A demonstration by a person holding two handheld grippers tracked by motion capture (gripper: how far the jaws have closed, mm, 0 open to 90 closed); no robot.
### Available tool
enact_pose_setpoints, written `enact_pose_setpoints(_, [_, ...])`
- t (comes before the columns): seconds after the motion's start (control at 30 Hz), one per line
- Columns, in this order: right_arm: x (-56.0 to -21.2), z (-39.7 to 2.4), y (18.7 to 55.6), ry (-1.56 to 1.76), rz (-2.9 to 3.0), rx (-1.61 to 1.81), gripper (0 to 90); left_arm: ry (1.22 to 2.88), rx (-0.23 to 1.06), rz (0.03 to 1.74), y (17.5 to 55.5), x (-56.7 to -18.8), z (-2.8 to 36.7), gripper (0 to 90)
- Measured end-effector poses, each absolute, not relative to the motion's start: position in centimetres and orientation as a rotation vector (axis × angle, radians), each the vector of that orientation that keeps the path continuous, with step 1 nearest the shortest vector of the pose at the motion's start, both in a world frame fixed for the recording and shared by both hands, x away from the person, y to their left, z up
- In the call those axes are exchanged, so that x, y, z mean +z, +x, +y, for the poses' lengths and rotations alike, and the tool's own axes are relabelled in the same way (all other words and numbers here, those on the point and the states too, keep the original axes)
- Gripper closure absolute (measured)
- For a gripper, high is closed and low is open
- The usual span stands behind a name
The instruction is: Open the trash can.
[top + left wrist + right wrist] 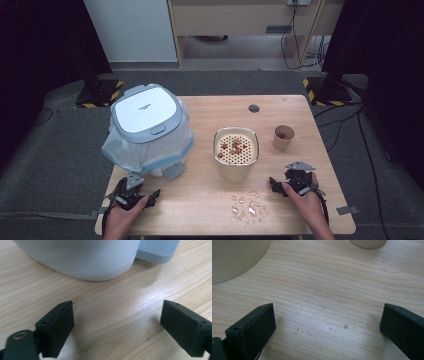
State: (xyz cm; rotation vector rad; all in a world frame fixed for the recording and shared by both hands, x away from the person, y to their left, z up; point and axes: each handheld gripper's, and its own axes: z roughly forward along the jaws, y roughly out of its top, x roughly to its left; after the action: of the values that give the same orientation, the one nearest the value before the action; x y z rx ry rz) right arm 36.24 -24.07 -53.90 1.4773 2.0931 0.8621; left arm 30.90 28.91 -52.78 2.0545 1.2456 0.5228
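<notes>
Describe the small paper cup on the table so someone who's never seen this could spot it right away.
Start at the big lidded bin on the wooden table, then move right past the cream pot with the perforated insert. The paper cup stands just beyond: the smallest container, tan, open-topped, with brown bits inside.

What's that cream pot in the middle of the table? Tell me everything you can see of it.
The cream container stands upright near the table's middle, a rounded-square tub with a shiny rim. A perforated strainer insert sits in its top, holding a few small brown bits. It looks like plastic. Nothing grips it; both hand-held grippers lie apart from it. Water droplets dot the wood just in front of it.
</notes>
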Motion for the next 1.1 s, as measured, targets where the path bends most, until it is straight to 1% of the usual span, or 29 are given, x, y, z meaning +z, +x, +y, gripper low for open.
enact_pose_setpoints(0.2, [-53.9, -24.0, 36.2, 1.48, 2.086, 0.862, 0.6, 2.008, 0.557, 1.215, 29.4, -51.4, 29.2, 23.0])
enact_pose_setpoints(0.23, [-53.9, -24.0, 36.2, 1.479, 2.086, 0.862, 0.6, 1.981, 0.57, 1.211, 28.7, -50.8, 29.1, 25.0])
enact_pose_setpoints(0.33, [-53.9, -24.0, 36.2, 1.482, 2.085, 0.862, 0.6, 1.951, 0.552, 1.195, 28.1, -50.0, 28.6, 31.5])
enact_pose_setpoints(0.43, [-53.9, -24.0, 36.1, 1.48, 2.088, 0.863, 0.6, 1.975, 0.557, 1.156, 27.8, -49.7, 27.6, 34.5])
enact_pose_setpoints(0.6, [-53.9, -24.0, 36.1, 1.478, 2.09, 0.863, 0.6, 2.005, 0.55, 1.106, 27.9, -49.5, 26.8, 36.7])
enact_pose_setpoints(0.63, [-53.9, -24.0, 36.1, 1.477, 2.091, 0.863, 0.6, 2.006, 0.539, 1.089, 28.1, -49.4, 26.6, 39.5])
enact_pose_setpoints(0.7, [-53.9, -24.0, 36.1, 1.477, 2.091, 0.863, 0.6, 1.998, 0.535, 1.082, 28.2, -49.3, 26.4, 40.7])
enact_pose_setpoints(0.73, [-53.9, -24.0, 36.1, 1.478, 2.091, 0.863, 0.6, 1.994, 0.539, 1.072, 28.3, -49.2, 26.3, 43.3])
enact_pose_setpoints(0.77, [-53.9, -24.0, 36.1, 1.477, 2.091, 0.863, 0.6, 1.998, 0.536, 1.047, 28.5, -48.9, 25.9, 51.5])
enact_pose_setpoints(0.8, [-53.9, -24.0, 36.1, 1.478, 2.091, 0.863, 0.6, 1.998, 0.536, 1.047, 28.5, -48.9, 25.9, 53.8])
enact_pose_setpoints(0.9, [-53.9, -24.0, 36.1, 1.48, 2.088, 0.864, 0.6, 2.007, 0.55, 1.005, 28.6, -48.5, 25.2, 65.1])
enact_pose_setpoints(0.93, [-53.9, -24.0, 36.1, 1.477, 2.089, 0.864, 0.6, 2.009, 0.552, 0.993, 28.6, -48.3, 24.9, 65.1])
enact_pose_setpoints(0.97, [-53.9, -24.0, 36.1, 1.474, 2.094, 0.863, 0.6, 2.007, 0.552, 0.987, 28.7, -48.3, 24.8, 72.9])
enact_pose_setpoints(1.03, [-53.9, -24.0, 36.1, 1.474, 2.096, 0.863, 0.6, 2.008, 0.553, 0.978, 29.0, -48.2, 24.5, 77.1])
enact_pose_setpoints(1.07, [-53.9, -24.0, 36.1, 1.473, 2.096, 0.863, 0.6, 2.007, 0.544, 0.979, 29.3, -48.1, 24.4, 77.1])
enact_pose_setpoints(1.1, [-53.9, -24.0, 36.1, 1.473, 2.095, 0.863, 0.6, 2.011, 0.535, 0.981, 29.8, -48.1, 24.1, 82.6])
